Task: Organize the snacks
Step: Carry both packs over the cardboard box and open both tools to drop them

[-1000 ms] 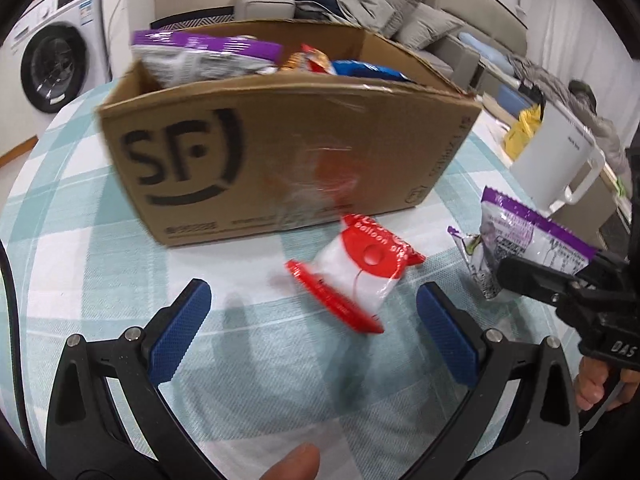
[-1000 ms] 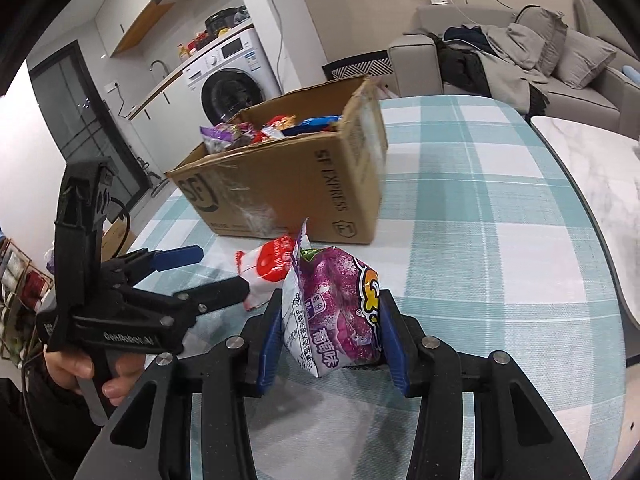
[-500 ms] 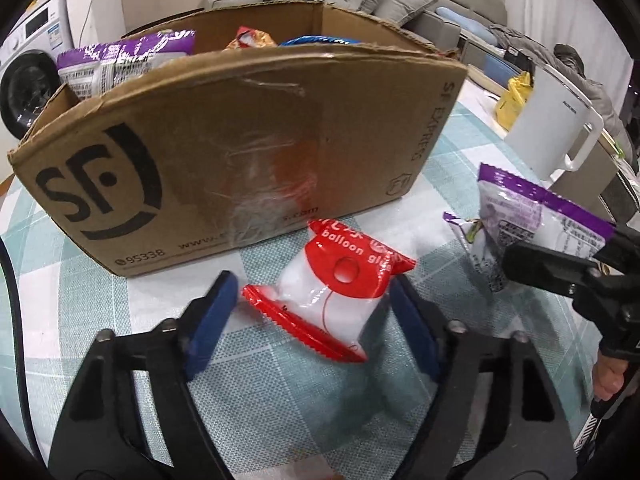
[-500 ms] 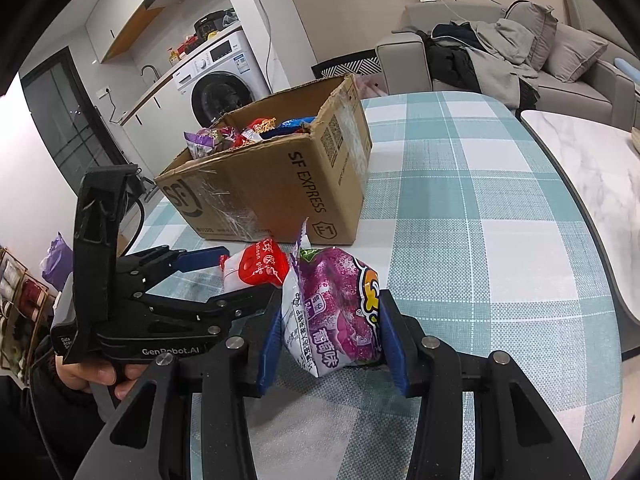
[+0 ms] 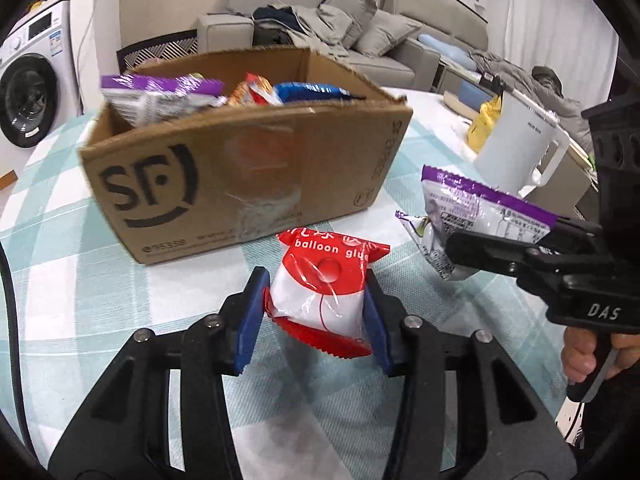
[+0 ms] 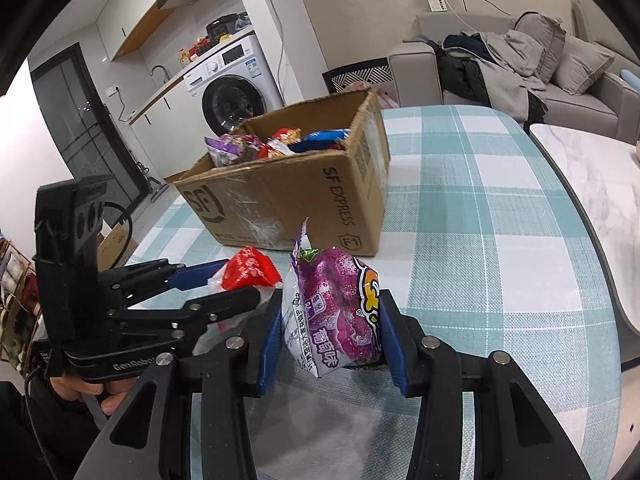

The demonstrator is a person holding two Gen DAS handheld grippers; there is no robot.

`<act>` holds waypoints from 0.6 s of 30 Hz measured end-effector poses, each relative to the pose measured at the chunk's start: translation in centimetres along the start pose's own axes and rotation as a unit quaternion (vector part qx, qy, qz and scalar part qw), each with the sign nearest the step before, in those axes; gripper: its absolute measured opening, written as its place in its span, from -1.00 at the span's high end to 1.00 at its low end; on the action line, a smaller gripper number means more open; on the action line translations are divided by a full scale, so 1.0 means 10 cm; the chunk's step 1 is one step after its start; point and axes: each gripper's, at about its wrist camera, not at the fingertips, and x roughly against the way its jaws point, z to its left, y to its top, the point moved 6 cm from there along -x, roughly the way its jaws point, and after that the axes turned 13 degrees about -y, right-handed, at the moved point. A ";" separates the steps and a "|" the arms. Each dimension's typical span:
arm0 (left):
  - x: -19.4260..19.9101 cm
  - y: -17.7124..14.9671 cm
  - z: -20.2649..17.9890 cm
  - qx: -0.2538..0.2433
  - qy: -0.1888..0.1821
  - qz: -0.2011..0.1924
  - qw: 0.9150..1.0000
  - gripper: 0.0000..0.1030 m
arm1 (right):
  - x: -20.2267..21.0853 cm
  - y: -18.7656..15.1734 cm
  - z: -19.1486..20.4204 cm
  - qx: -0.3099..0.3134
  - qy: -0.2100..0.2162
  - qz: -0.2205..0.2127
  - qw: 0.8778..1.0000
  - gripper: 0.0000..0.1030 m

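Note:
My left gripper (image 5: 316, 300) is shut on a red and white packet (image 5: 320, 296) marked "balloon glue", held just above the checked tablecloth in front of the cardboard box (image 5: 240, 184). The box holds several snack bags (image 5: 160, 96). My right gripper (image 6: 332, 320) is shut on a purple snack bag (image 6: 336, 312), held up over the table to the right of the left gripper. The purple bag also shows in the left wrist view (image 5: 472, 216), and the red packet in the right wrist view (image 6: 250, 270). The box shows there too (image 6: 304, 196).
A white kettle (image 5: 520, 152) stands at the table's right edge with a yellow bag (image 5: 486, 128) behind it. A sofa with clothes (image 6: 520, 64) is behind the table, a washing machine (image 6: 232, 96) to the left. The round table edge (image 6: 600, 280) runs along the right.
My left gripper moved forward around the red packet, closed on it and lifted it slightly. My right gripper kept hold of the purple bag and barely moved.

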 end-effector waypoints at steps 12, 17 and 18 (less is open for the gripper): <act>0.94 0.17 0.14 0.005 0.021 -0.070 0.997 0.17 | 0.30 0.22 0.26 0.019 0.020 -0.040 0.999 0.14; 1.24 0.28 0.21 0.008 0.036 -0.096 0.995 0.17 | 0.41 0.35 0.36 0.026 0.025 -0.056 0.998 0.14; 1.28 0.31 0.23 0.009 0.039 -0.100 0.994 0.17 | 0.43 0.38 0.37 0.028 0.026 -0.060 0.998 0.14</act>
